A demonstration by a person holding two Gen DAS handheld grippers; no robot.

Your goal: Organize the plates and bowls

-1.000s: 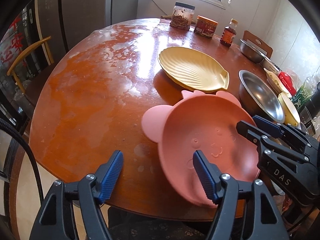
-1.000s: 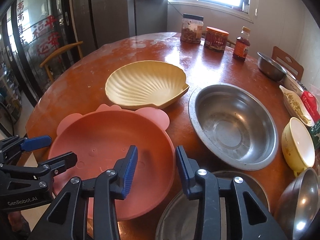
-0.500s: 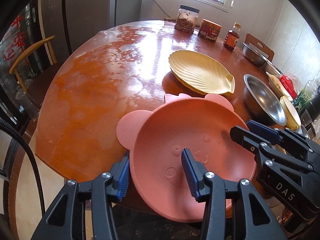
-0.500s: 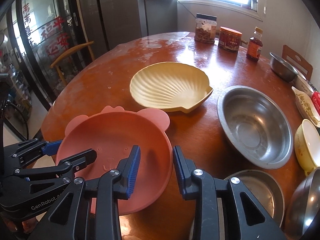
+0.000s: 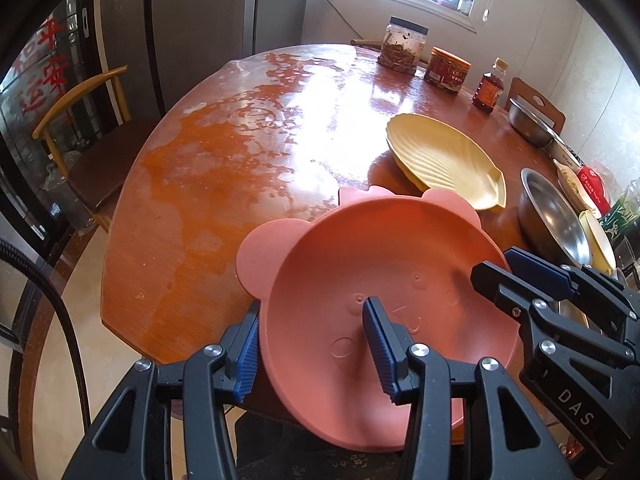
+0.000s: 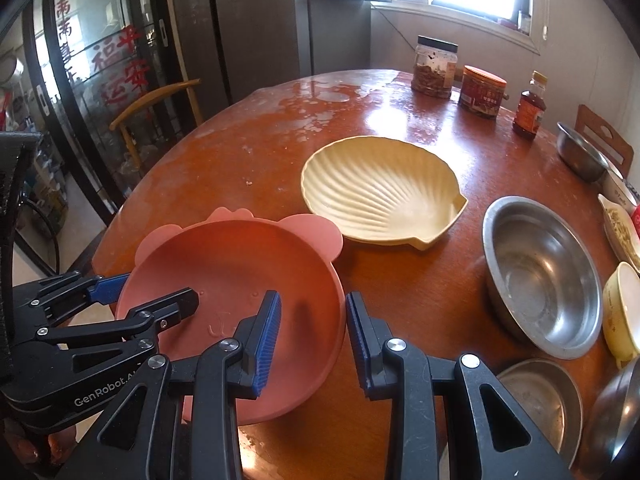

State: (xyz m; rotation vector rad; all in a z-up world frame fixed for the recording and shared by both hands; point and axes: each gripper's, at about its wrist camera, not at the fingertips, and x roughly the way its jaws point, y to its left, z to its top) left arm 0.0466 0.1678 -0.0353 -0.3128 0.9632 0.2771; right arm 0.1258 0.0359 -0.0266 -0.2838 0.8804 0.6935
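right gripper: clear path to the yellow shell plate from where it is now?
Probably yes. The right gripper is open and straddles the pink bowl's rim; the yellow shell plate lies ahead on bare table, nothing between beyond that rim.

Now clamping the pink bear-eared plate [image 5: 384,264] at its near rim with the left hand-held gripper [image 5: 316,346], wide apart and empty a second ago. Lifting the plate off the counter [image 5: 224,168] edge, tilting it toward the camera. Spreading the right hand-held gripper [image 6: 312,340] slightly wider, straddling the plate's right rim.
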